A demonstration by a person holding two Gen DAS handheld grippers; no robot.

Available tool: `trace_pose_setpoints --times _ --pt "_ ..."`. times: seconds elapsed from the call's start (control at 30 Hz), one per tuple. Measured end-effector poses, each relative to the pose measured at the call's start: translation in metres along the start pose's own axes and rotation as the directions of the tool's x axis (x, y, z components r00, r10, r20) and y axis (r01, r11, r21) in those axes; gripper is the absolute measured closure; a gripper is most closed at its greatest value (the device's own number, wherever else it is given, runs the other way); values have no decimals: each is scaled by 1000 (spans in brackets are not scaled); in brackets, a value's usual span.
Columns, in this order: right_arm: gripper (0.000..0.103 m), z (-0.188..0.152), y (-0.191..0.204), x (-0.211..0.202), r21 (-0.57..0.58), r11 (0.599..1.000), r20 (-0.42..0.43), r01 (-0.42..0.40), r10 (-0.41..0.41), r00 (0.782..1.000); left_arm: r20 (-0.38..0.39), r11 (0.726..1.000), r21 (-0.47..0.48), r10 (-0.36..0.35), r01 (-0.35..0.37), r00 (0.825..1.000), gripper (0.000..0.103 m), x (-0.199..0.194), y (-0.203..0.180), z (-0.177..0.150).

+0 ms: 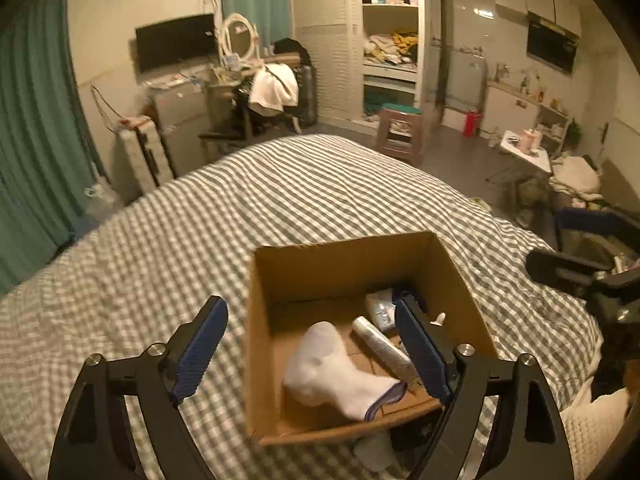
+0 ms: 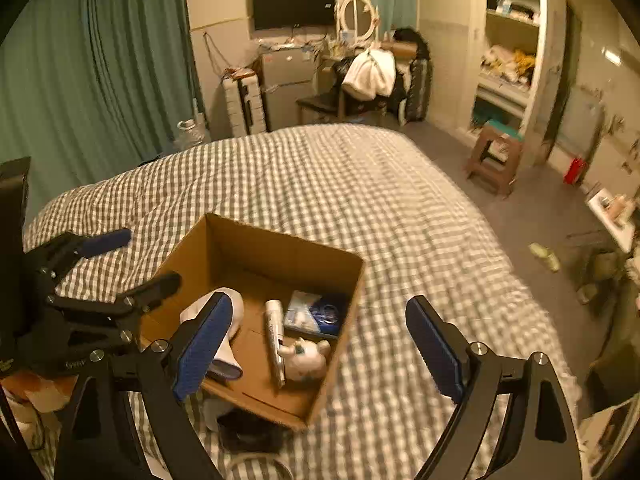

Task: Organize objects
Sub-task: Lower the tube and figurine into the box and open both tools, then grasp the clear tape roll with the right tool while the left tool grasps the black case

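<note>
Both my left tongs (image 1: pixel 312 344) and right tongs (image 2: pixel 320 344) spread empty; box (image 2: pixel 256 252) rim at 11 o'clock, bare bed (image 2: pixel 360 184) beyond.

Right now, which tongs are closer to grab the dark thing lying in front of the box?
Probably right: its open tongs hang over the dark thing beside the box. Left tongs are open over the sock.
</note>
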State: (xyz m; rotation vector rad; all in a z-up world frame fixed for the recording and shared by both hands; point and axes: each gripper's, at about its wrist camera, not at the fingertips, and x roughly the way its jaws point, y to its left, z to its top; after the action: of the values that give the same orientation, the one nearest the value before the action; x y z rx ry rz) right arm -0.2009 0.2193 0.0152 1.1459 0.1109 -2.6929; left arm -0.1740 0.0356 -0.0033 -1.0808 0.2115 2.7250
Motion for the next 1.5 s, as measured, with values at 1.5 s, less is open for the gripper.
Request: trace_pose_setpoints --times 1.5 --pt "3 -207 76 71 -54 998 -310 -29 11 951 -250 978 -153 98 -140 963 1 14 17 -195"
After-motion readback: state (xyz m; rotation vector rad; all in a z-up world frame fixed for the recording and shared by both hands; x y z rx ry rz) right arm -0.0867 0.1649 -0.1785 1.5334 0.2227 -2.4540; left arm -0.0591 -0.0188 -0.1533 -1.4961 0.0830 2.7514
